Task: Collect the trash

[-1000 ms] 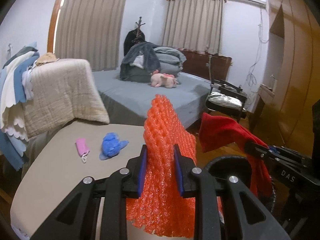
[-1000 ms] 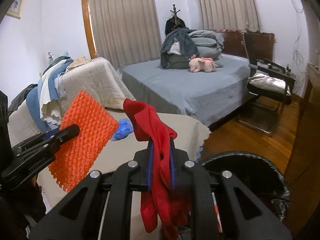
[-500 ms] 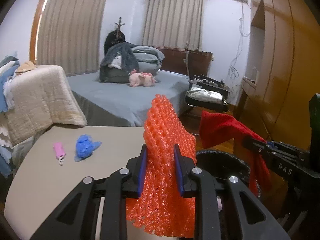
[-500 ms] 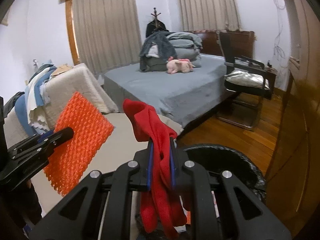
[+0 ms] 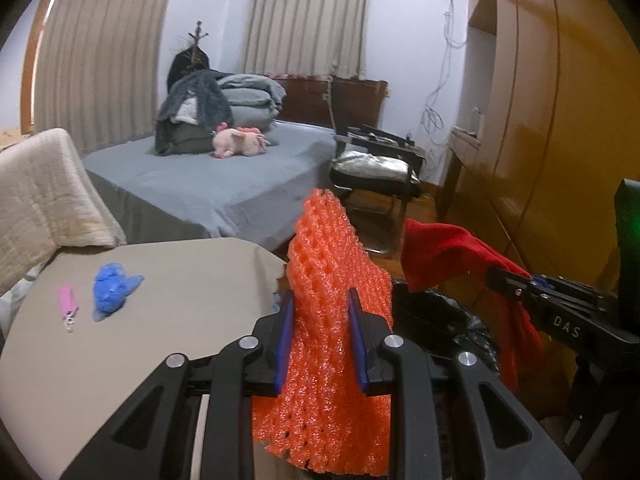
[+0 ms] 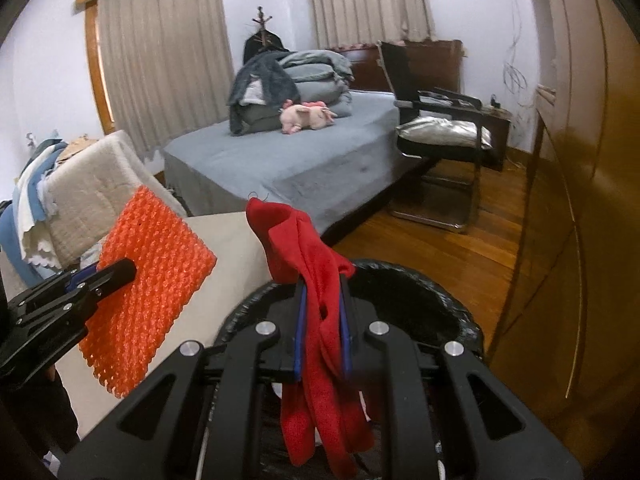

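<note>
My left gripper [image 5: 322, 320] is shut on an orange foam net sheet [image 5: 336, 280] and holds it upright over the table's right edge, beside a black-lined trash bin [image 5: 444, 320]. The sheet also shows in the right wrist view [image 6: 156, 280]. My right gripper [image 6: 322, 320] is shut on a red cloth [image 6: 316, 276] that hangs over the bin [image 6: 420, 304]. The red cloth shows in the left wrist view [image 5: 452, 252] too. A blue crumpled wad [image 5: 112, 290] and a small pink item [image 5: 66, 300] lie on the beige table [image 5: 160, 320].
A bed [image 6: 300, 164] with folded bedding and a pink plush toy [image 6: 306, 116] stands behind the table. A black chair [image 6: 440, 136] stands on the wood floor at right. A wooden wardrobe [image 6: 580, 200] lines the right side. Quilts hang over furniture [image 5: 36, 196] at left.
Both grippers have swung right with their loads; the trash bin has come closer beneath them and the table items have shifted left in the left wrist view.
</note>
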Tool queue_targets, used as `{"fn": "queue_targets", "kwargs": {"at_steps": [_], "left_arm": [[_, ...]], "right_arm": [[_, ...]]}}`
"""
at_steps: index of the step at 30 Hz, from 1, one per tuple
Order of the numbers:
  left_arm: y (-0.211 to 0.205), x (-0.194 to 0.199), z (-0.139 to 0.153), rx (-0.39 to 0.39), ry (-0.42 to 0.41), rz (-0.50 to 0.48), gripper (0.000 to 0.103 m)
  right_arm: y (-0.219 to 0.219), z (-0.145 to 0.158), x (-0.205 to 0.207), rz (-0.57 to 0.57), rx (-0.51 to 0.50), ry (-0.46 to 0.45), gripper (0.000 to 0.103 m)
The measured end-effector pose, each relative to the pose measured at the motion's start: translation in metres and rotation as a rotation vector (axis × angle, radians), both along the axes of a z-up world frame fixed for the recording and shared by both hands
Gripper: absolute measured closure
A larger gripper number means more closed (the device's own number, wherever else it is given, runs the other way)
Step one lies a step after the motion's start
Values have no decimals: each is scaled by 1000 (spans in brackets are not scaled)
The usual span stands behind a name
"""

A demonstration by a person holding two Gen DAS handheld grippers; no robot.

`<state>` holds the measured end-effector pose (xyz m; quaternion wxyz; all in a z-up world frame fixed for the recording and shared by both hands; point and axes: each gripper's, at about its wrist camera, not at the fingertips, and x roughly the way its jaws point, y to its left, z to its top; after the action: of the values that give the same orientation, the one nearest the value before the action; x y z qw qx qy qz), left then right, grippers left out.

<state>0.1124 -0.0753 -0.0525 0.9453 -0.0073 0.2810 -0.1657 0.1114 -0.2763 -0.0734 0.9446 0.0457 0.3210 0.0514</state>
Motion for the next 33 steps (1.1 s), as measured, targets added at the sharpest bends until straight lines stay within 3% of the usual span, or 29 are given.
{"fn": "queue_targets", "kwargs": {"at_steps": [16, 19, 23, 27, 29, 30, 33], "left_arm": [[-50, 35, -38, 12, 69, -72, 78], [-51, 42, -44, 7, 83, -84, 77], [-49, 53, -48, -29, 121, -93, 53], [-42, 55, -54, -42, 143, -81, 45], [-39, 55, -55, -37, 142, -71, 43], [-35, 54, -55, -31, 139, -64, 42], [-25, 49, -49, -4, 104, -41, 33]], "right_arm": [[-34, -45, 21, -87, -14, 86, 90], [-38, -50, 25, -90, -16, 97, 86], [-35, -57, 29, -95, -40, 118, 63], [-39, -61, 28, -113, -46, 115, 35], [-40, -59, 25, -125, -53, 102, 27], [-41, -58, 24, -129, -53, 96, 16], [-41, -53, 20, -135, -38, 68, 10]]}}
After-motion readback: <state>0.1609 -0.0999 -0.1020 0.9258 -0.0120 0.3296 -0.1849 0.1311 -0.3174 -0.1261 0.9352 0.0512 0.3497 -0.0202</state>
